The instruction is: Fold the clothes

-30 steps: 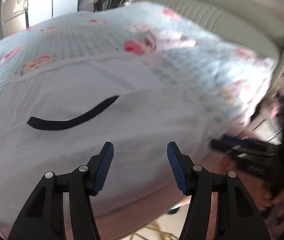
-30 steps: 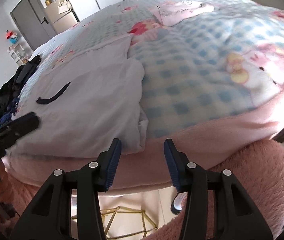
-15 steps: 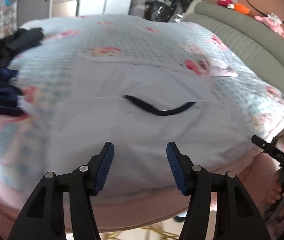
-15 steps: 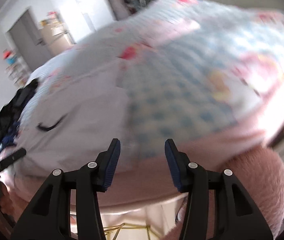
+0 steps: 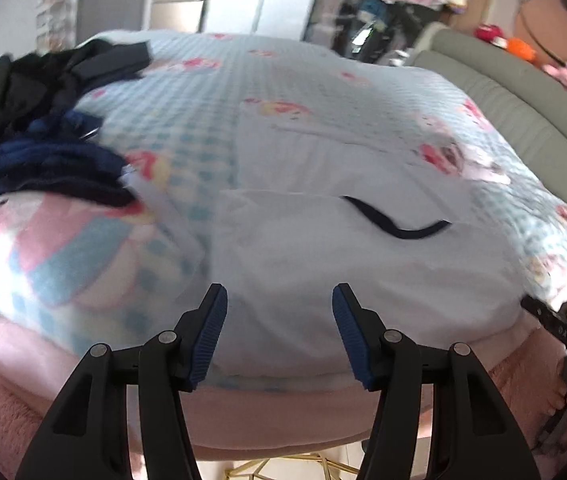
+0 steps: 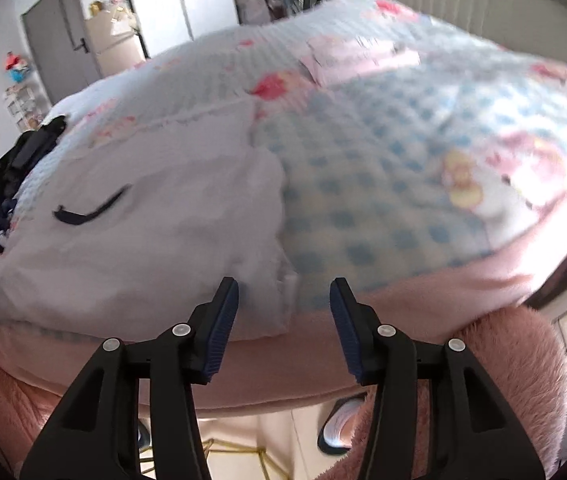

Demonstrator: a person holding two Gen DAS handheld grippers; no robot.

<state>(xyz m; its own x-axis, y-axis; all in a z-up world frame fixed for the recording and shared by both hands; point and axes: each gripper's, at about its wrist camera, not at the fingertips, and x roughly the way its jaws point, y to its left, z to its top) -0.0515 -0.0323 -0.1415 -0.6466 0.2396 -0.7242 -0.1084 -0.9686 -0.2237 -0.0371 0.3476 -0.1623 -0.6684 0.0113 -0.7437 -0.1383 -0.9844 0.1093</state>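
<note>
White garment (image 5: pixel 323 272) with dark neckline lies flat mid-frame on checkered bedspread (image 5: pixel 211 92). Left gripper (image 5: pixel 279 336) and right gripper (image 6: pixel 283 324) both spread, empty, hovering over its near edge. Dark clothes pile (image 5: pixel 35 120) upper left.

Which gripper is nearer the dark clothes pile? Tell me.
Left. The left gripper hovers over the white garment, with the dark clothes pile nearby; the right gripper is at the garment's opposite edge.

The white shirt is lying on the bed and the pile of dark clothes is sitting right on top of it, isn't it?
Not quite. The white shirt does lie on the bed, but the dark clothes are not on top of it: they sit apart, off to its left on the bedspread. The left wrist view shows the gap.
</note>
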